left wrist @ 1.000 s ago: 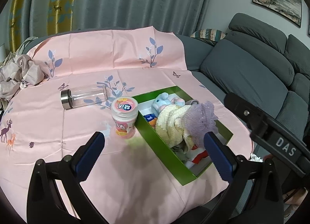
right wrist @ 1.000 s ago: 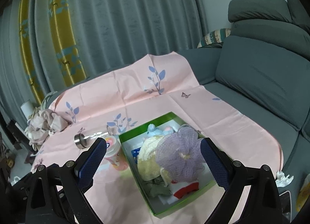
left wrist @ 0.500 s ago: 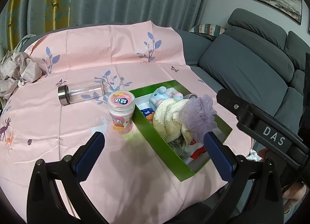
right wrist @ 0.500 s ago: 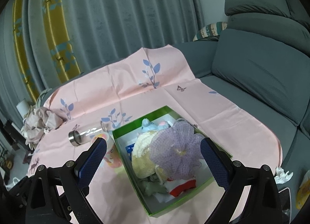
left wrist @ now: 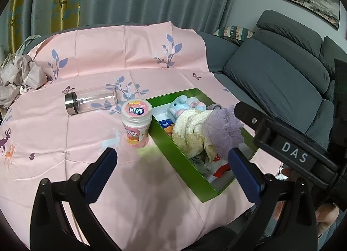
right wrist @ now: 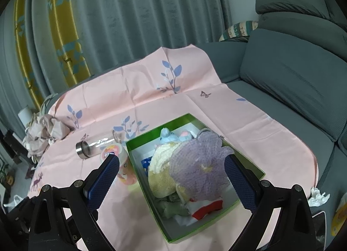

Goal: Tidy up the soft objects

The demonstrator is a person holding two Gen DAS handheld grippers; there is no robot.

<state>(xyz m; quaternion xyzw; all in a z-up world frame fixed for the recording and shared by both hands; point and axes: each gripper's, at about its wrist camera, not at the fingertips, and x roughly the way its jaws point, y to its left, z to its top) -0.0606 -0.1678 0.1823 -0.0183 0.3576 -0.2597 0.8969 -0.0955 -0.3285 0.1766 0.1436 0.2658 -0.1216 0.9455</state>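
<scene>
A green box (left wrist: 173,142) (right wrist: 149,190) stands on the pink cloth and holds soft things: a purple mesh puff (left wrist: 223,129) (right wrist: 199,164) on top, a cream towel (left wrist: 190,127) (right wrist: 162,170), a blue plush toy (left wrist: 180,107) (right wrist: 169,136), and grey and red-white cloth (right wrist: 206,207). My left gripper (left wrist: 173,170) is open and empty, above the cloth in front of the box. My right gripper (right wrist: 171,183) is open and empty, above the box; its black body (left wrist: 288,151) shows in the left wrist view.
A pink-lidded jar (left wrist: 136,125) (right wrist: 115,153) stands upright just left of the box. A clear bottle with a metal cap (left wrist: 91,101) (right wrist: 93,146) lies on its side behind it. Crumpled beige cloth (left wrist: 17,77) lies at far left. A grey sofa (left wrist: 282,77) is at right.
Both grippers have drawn back a little from the box and stayed open. The things in the box have not moved.
</scene>
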